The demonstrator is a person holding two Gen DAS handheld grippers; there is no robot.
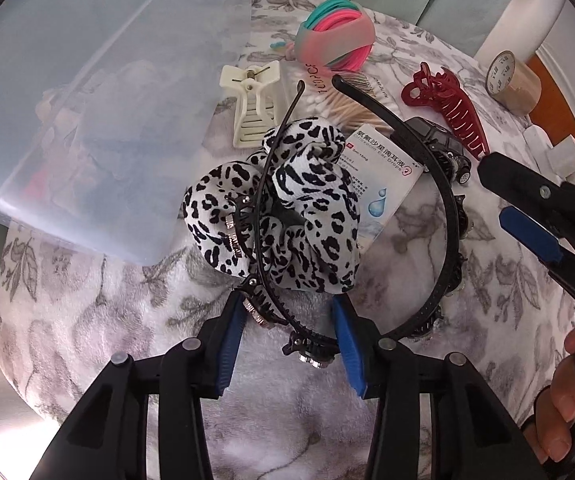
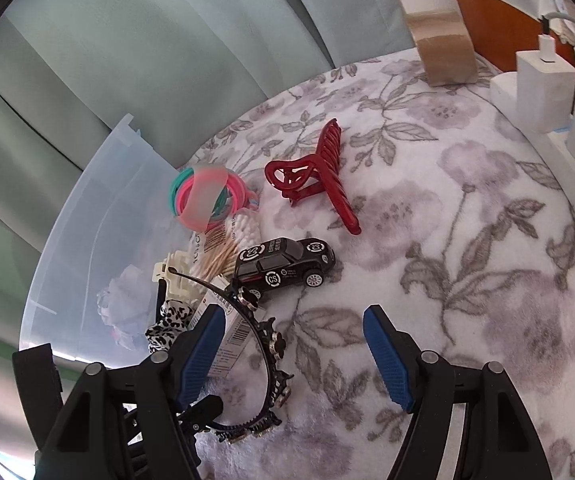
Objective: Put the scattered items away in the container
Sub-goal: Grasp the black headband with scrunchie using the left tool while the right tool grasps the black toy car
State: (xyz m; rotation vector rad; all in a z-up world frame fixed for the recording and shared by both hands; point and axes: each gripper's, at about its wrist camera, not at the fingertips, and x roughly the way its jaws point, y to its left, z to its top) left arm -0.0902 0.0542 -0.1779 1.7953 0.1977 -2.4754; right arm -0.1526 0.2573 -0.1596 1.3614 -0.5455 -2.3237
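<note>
Left wrist view: the left gripper (image 1: 289, 340) points down with jaws apart around a thin black headband (image 1: 265, 216) lying across a leopard scrunchie (image 1: 275, 208) on the floral blanket (image 1: 487, 280); whether the pads touch the headband I cannot tell. The clear container (image 1: 87, 120) sits towards the blanket's far left edge.

Right wrist view: the right gripper (image 2: 293, 344) hangs wide apart over bare blanket, near the toy car (image 2: 283, 266) and red claw clip (image 2: 315, 176).

Container (image 1: 87, 100) contents blurred – tape roll (image 2: 441, 46) cut off.

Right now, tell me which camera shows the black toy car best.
The right wrist view: the black toy car lies fully in sight, side-on, with its white roundels clear. In the left wrist view the car is small and partly hidden behind the black headband.
</note>
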